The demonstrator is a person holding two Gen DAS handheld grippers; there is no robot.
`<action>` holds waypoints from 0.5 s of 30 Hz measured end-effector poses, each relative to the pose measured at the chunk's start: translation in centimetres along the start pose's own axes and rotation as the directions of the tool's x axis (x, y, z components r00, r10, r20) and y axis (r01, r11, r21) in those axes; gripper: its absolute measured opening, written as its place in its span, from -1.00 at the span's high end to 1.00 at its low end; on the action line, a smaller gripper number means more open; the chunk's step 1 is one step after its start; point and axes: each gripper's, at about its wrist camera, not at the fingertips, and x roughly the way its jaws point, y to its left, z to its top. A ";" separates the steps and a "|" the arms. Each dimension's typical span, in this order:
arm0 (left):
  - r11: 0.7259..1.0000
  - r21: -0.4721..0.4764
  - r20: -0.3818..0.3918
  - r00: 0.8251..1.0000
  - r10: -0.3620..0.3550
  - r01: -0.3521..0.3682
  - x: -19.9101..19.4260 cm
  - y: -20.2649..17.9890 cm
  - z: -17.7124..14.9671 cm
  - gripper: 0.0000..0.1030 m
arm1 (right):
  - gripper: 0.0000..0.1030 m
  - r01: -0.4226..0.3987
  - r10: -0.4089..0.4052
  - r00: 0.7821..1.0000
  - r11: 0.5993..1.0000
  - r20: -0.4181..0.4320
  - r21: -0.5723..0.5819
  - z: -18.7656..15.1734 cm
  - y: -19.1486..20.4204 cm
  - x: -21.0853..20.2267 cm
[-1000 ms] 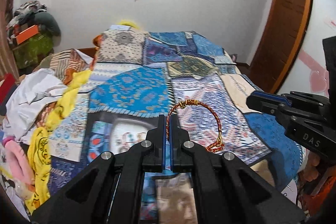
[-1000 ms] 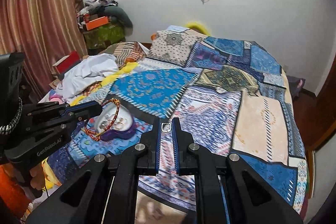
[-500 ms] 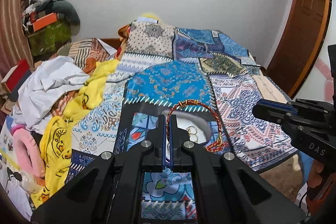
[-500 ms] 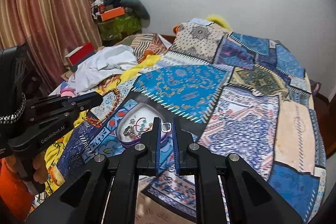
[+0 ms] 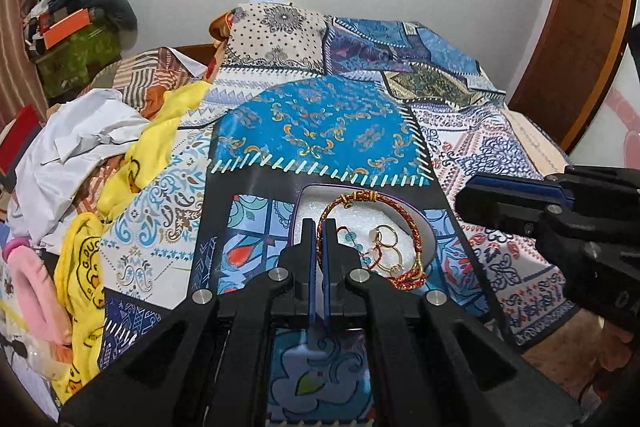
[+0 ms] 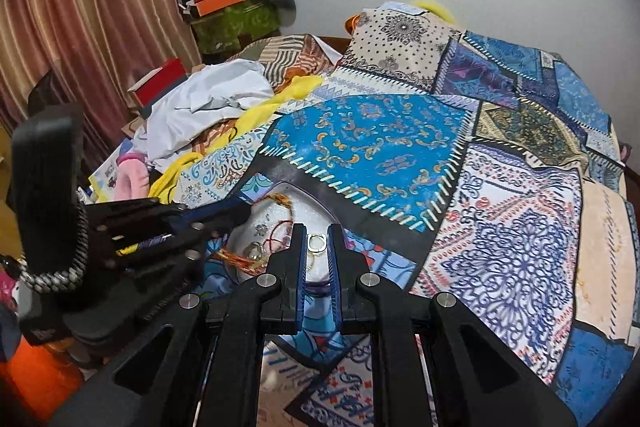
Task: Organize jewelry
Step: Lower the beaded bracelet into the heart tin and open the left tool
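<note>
My left gripper (image 5: 319, 227) is shut on a red and gold braided bracelet (image 5: 404, 211), held just above a white jewelry tray with a purple rim (image 5: 298, 203) on the patchwork bedspread. Gold rings (image 5: 386, 241) and a beaded red string lie in the tray. My right gripper (image 6: 318, 231) is shut on a small silver ring (image 6: 317, 242) over the same tray (image 6: 316, 205). The left gripper (image 6: 240, 214) shows at left in the right wrist view; the right gripper (image 5: 466, 193) shows at right in the left wrist view.
A patchwork bedspread (image 5: 320, 123) covers the bed. White, yellow and pink clothes (image 5: 80, 147) pile on the left. A stack of boxes and bags (image 6: 228, 7) stands by the curtain. A wooden door (image 5: 572, 47) is at right.
Both grippers have moved down and forward toward the tray. The bracelet and the ring now hang right over it. Both grips stay shut.
</note>
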 end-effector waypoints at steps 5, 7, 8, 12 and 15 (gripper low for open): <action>1.000 -0.002 -0.015 1.000 -0.012 0.012 0.8 0.5 -0.1 0.99 | 0.82 -0.015 0.014 0.999 1.000 -0.037 -0.014 -0.1 0.7 1.7; 1.000 -0.003 -0.017 1.000 -0.020 0.020 0.9 0.6 -0.2 0.99 | 0.82 -0.018 0.017 0.998 1.000 -0.057 -0.016 -0.2 0.6 2.4; 1.000 -0.003 -0.017 1.000 -0.025 0.025 0.8 0.7 -0.2 0.99 | 0.82 -0.019 0.018 0.998 1.000 -0.064 -0.015 -0.3 0.6 2.6; 0.999 -0.007 -0.008 0.999 -0.038 0.038 0.5 0.7 -0.3 0.98 | 0.82 -0.025 0.024 0.995 1.000 -0.094 -0.010 -0.7 0.5 3.5; 0.999 -0.006 -0.002 0.999 -0.040 0.040 0.1 0.6 -0.3 0.96 | 0.82 -0.030 0.028 0.994 0.999 -0.109 -0.016 -0.8 0.7 3.8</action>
